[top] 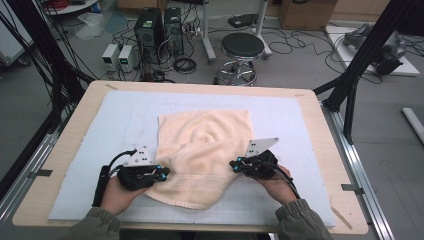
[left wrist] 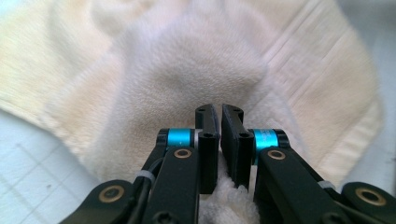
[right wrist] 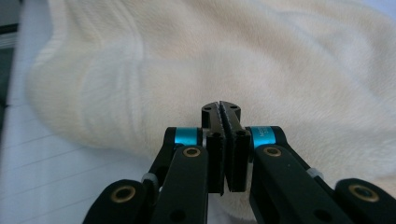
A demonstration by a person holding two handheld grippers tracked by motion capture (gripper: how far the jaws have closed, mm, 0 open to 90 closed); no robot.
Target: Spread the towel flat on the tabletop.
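Observation:
A cream towel (top: 205,145) lies rumpled on the light blue mat (top: 95,150), its near part bunched between my two grippers. My left gripper (top: 164,174) is at the towel's near left edge. In the left gripper view its jaws (left wrist: 219,112) are pinched together on a fold of the towel (left wrist: 187,70), and pile shows under them. My right gripper (top: 233,164) is at the near right edge. In the right gripper view its jaws (right wrist: 220,108) are pressed shut against the towel (right wrist: 233,56), with cloth drawn up to them. A hand holds each gripper from the near side.
The mat covers a wooden table (top: 60,150) with bare rims all round. Beyond the far edge are a black stool (top: 242,47), computer towers (top: 150,27) and floor cables. Black frame posts (top: 360,60) stand at the right and left.

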